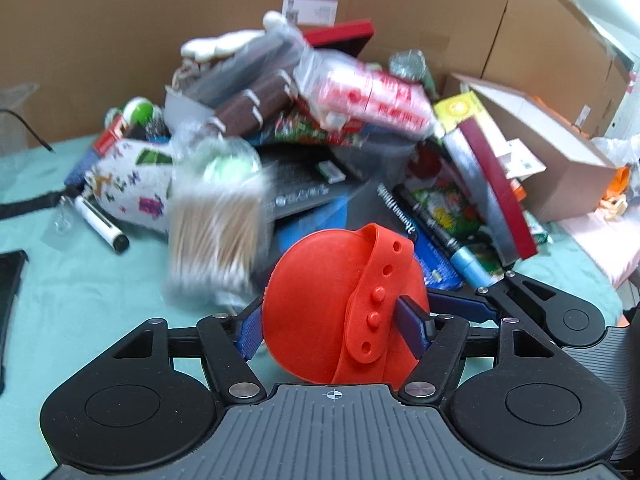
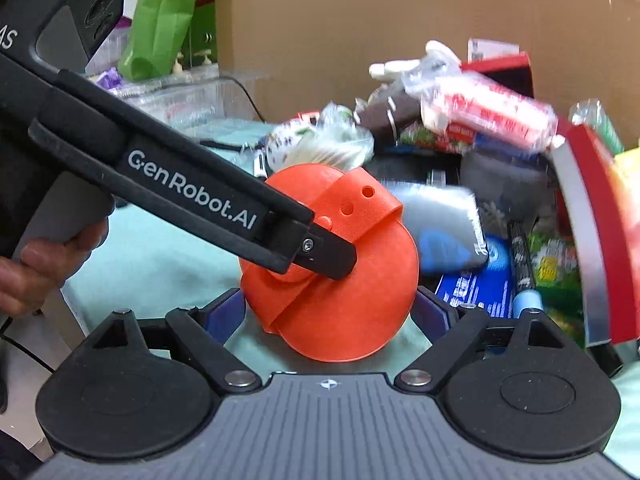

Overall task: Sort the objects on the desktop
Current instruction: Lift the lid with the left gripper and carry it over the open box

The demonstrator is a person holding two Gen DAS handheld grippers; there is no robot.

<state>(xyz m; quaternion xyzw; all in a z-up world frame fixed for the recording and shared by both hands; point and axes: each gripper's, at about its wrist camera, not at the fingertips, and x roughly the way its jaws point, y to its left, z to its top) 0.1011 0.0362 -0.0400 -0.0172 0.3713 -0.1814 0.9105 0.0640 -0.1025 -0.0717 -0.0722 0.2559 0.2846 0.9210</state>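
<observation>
left gripper (image 1: 332,320) is clenched on the orange disc (image 1: 316,280). one blue pad is against the domed side on the left, the other is tucked in by the strap on the right. the disc is round and bright orange, matte plastic or rubber by the look of it, and smooth on the broad face. a strap of the same orange runs over it from rim to rim, with a row of punched holes and a couple of raised studs along the middle. the strap's free end curls up a bit at the top.

in the right wrist view the disc (image 2: 360,300) sits low and centre, just ahead of the camera. it is right between the fingers of the right gripper (image 2: 328,308), which are spread wide. each blue pad is at a rim of the disc, but i cannot tell whether they press on it or only flank it. the left gripper's black finger slants in from the upper left and lies flat across the disc's face. my left hand (image 2: 36,276) is on the handle at the edge of the picture.

beneath is a pale teal cloth (image 1: 100,300). behind the disc is the heap. it holds a blurred bag of cotton swabs (image 1: 214,216), a white marker (image 1: 100,224), a blue-tipped pen (image 1: 460,248) and a red-edged book (image 1: 496,184), with cardboard (image 1: 140,32) walling off the back.
</observation>
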